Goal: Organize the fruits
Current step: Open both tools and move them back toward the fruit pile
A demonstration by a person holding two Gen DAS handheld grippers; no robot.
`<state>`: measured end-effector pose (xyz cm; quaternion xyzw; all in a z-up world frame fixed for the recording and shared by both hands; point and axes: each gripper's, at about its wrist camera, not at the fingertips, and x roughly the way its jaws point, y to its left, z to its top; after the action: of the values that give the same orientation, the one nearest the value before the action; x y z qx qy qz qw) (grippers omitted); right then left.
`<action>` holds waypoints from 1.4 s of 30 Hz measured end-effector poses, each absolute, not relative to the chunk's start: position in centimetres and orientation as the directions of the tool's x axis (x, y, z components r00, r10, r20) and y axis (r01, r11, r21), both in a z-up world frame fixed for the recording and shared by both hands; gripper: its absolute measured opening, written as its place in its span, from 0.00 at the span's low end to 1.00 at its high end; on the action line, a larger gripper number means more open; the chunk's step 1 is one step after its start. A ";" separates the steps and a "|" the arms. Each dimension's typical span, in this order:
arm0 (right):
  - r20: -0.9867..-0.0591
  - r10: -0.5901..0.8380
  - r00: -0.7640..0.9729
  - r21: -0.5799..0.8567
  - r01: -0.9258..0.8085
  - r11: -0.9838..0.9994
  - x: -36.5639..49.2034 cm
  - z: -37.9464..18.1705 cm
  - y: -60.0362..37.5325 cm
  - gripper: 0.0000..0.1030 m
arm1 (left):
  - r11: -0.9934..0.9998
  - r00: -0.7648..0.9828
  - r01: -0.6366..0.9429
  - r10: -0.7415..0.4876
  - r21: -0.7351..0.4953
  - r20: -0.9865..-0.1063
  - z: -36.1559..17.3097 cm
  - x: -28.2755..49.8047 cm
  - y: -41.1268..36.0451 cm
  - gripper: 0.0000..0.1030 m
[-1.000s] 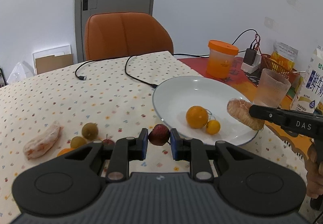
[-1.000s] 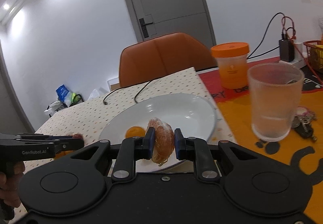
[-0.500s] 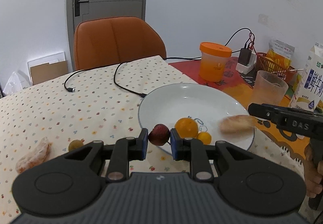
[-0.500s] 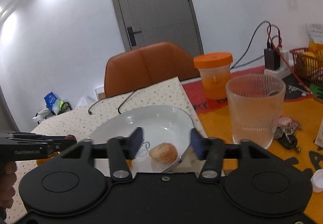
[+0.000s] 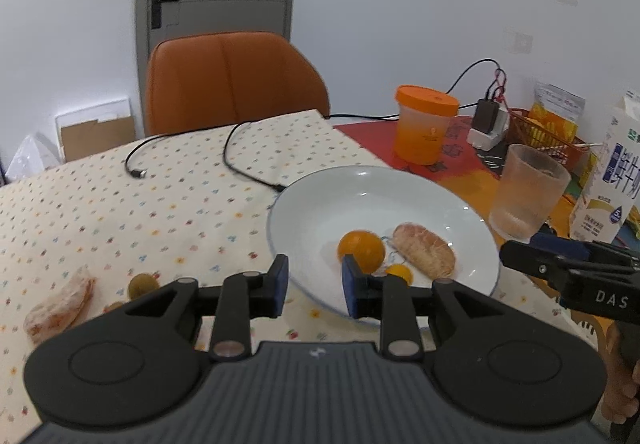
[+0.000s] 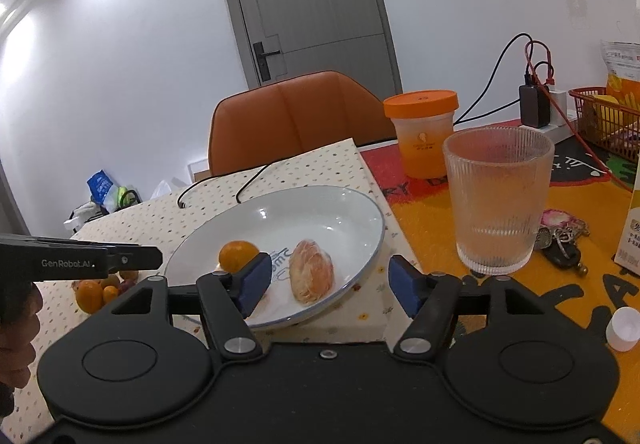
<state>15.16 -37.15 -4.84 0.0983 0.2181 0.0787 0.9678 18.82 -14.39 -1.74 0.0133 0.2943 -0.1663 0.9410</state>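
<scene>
With both my grippers spread open and holding nothing, the left gripper is nearer the peeled citrus segment lying on the tablecloth to its left, long axis slanting toward the plate.

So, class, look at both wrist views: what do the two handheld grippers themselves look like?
Both are matte black. The left gripper has a ribbed grey-black body, two round side discs, silver pivot screws and blue pads on its fingers. The right gripper looks the same, with blue-padded fingers. From the side, one bears white "GenRobot.AI" lettering, the other "DAS". No cables or sleeves show.
</scene>
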 end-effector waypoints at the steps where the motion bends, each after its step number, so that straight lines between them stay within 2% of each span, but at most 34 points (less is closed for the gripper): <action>1: -0.407 0.196 0.892 0.224 -0.110 0.968 15.1 -4.9 -37.0 0.65 | 0.948 0.772 0.311 -0.296 -0.072 -0.562 -1.8 18.7 -14.0 0.27; 5: -0.408 0.209 0.889 0.227 -0.123 0.966 15.1 -5.0 -36.5 0.67 | 0.961 0.780 0.269 -0.258 -0.067 -0.570 -1.9 18.4 -12.3 0.30; 10: -0.410 0.218 0.886 0.226 -0.133 0.965 15.2 -4.9 -35.6 0.74 | 0.975 0.793 0.211 -0.208 -0.062 -0.572 -1.8 17.7 -10.3 0.41; 13: -0.413 0.231 0.881 0.231 -0.144 0.962 15.3 -4.9 -34.9 0.74 | 0.982 0.802 0.178 -0.184 -0.066 -0.569 -1.7 16.9 -9.1 0.50; 22: -0.421 0.277 0.864 0.220 -0.198 0.955 15.9 -5.0 -32.0 0.78 | 0.995 0.811 0.090 -0.102 -0.049 -0.576 -2.2 15.1 -5.4 0.61; 42: -0.424 0.377 0.824 0.209 -0.315 0.926 16.9 -4.5 -27.1 0.79 | 0.995 0.815 -0.041 -0.021 -0.095 -0.579 -2.5 13.2 -0.1 0.62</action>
<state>16.86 -27.10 -4.52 0.0651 0.2351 0.1815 0.9526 13.22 -0.09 -2.54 -0.0517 0.3042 0.0053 0.9512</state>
